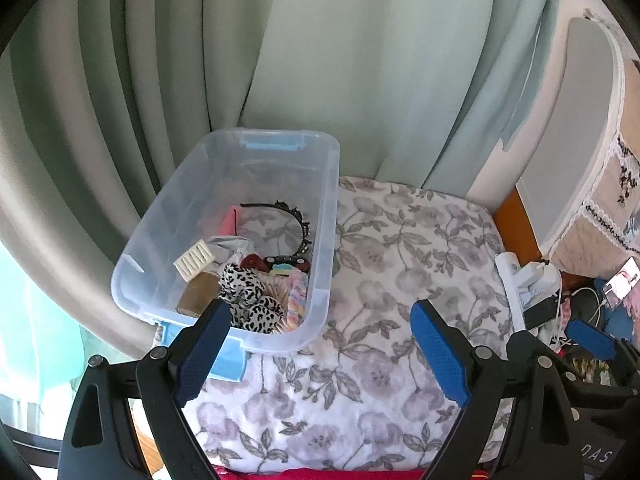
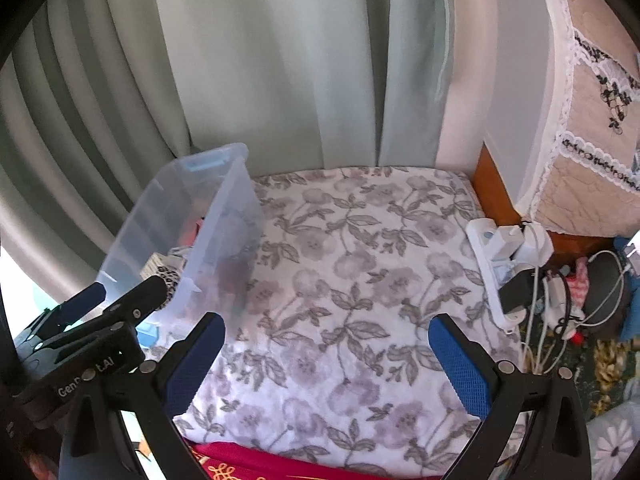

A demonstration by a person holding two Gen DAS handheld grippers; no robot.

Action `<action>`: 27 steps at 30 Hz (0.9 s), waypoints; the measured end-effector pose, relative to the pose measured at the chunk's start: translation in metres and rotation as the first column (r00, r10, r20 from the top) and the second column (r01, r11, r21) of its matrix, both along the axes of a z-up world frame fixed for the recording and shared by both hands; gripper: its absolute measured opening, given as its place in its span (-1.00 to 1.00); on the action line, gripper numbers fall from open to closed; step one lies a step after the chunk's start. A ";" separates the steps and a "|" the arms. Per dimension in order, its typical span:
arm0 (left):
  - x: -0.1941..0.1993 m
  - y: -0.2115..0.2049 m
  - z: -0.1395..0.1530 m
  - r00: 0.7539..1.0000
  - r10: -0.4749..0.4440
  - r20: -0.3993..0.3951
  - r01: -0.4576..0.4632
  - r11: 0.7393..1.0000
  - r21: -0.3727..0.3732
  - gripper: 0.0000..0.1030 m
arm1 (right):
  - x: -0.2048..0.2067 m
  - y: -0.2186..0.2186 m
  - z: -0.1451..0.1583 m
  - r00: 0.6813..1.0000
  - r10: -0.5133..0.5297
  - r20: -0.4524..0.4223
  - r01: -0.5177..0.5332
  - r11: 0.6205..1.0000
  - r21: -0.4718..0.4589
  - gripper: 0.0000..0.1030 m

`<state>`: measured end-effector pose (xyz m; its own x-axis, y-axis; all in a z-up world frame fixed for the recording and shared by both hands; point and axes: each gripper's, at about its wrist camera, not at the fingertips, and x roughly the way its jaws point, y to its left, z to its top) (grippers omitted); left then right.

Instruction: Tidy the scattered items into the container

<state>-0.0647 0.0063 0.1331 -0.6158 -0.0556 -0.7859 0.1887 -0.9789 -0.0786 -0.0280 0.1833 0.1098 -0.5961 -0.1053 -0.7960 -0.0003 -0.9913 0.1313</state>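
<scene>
Nearest the left wrist camera, the left gripper (image 1: 324, 354) has its two black fingers with blue ribbed pads spread wide, nothing between them; the left pad overlaps the near rim of the bin in that view, the right pad stands over bare blanket. The right gripper (image 2: 326, 362) is likewise spread wide and empty over the blanket, with the left tool showing at its lower left.

Under both lies one white fleece blanket with a grey-lilac flower and leaf print (image 1: 400, 264), and one strip of red cloth (image 2: 248, 464) peeks out at its near edge.

On the blanket's left stands one clear plastic storage bin with pale blue latches (image 1: 326, 216), open-topped. Inside I count: one black-and-white leopard-print fabric scrunchie (image 1: 250, 300) at the near end, one pastel rainbow knitted band (image 1: 297, 296) beside it against the right wall, one brown cardboard block (image 1: 198, 295), one cream ribbed comb-like piece (image 1: 195, 261), one dark red hair clip (image 1: 253, 261), one black studded headband (image 1: 294, 216) further in, and one pink object (image 1: 231, 220) near the middle. The blanket itself carries no loose items.

To the right, at the blanket's edge, sits one white plastic power strip with plugged adapters (image 2: 506, 248) and a tangle of white cables (image 2: 600, 280).

Farthest, pale green pleated curtains (image 1: 280, 60) hang behind the bin.
</scene>
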 end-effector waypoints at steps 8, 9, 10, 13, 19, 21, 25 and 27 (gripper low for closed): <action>-0.001 -0.023 -0.009 1.000 0.009 0.018 -0.010 0.999 0.050 0.78 | -0.007 -0.024 -0.001 1.000 -0.001 0.012 0.000 0.999 0.049 1.00; -0.001 -0.027 -0.010 1.000 0.012 0.018 -0.013 0.998 0.059 0.78 | -0.008 -0.028 -0.001 1.000 0.005 0.012 -0.005 0.999 0.053 1.00; 0.000 -0.030 -0.011 1.000 0.016 0.018 -0.017 0.998 0.064 0.78 | -0.009 -0.033 -0.001 1.000 0.012 0.010 -0.012 0.998 0.055 1.00; 0.001 -0.039 -0.010 0.999 0.030 0.012 -0.030 0.998 0.058 0.78 | -0.010 -0.045 0.000 0.999 0.031 0.008 -0.032 0.997 0.063 1.00; 0.004 -0.053 -0.009 0.999 0.052 -0.003 -0.051 0.996 0.070 0.78 | -0.011 -0.060 0.003 0.999 0.053 -0.004 -0.053 0.996 0.072 1.00; 0.004 -0.054 -0.008 0.999 0.054 -0.004 -0.054 0.996 0.070 0.78 | -0.012 -0.061 0.004 0.998 0.058 -0.004 -0.057 0.996 0.073 1.00; 0.006 -0.054 -0.007 0.998 0.057 -0.006 -0.056 0.996 0.064 0.78 | -0.011 -0.063 0.004 0.999 0.054 -0.004 -0.054 0.996 0.070 1.00; 0.006 -0.053 -0.007 0.998 0.057 -0.007 -0.057 0.997 0.058 0.78 | -0.012 -0.064 0.004 0.999 0.052 -0.003 -0.052 0.996 0.068 1.00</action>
<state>-0.0586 -0.0469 0.1258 -0.6195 -0.0455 -0.7837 0.2433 -0.9603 -0.1367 -0.0396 0.1194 0.1143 -0.5948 -0.0815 -0.7998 0.0516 -0.9967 0.0632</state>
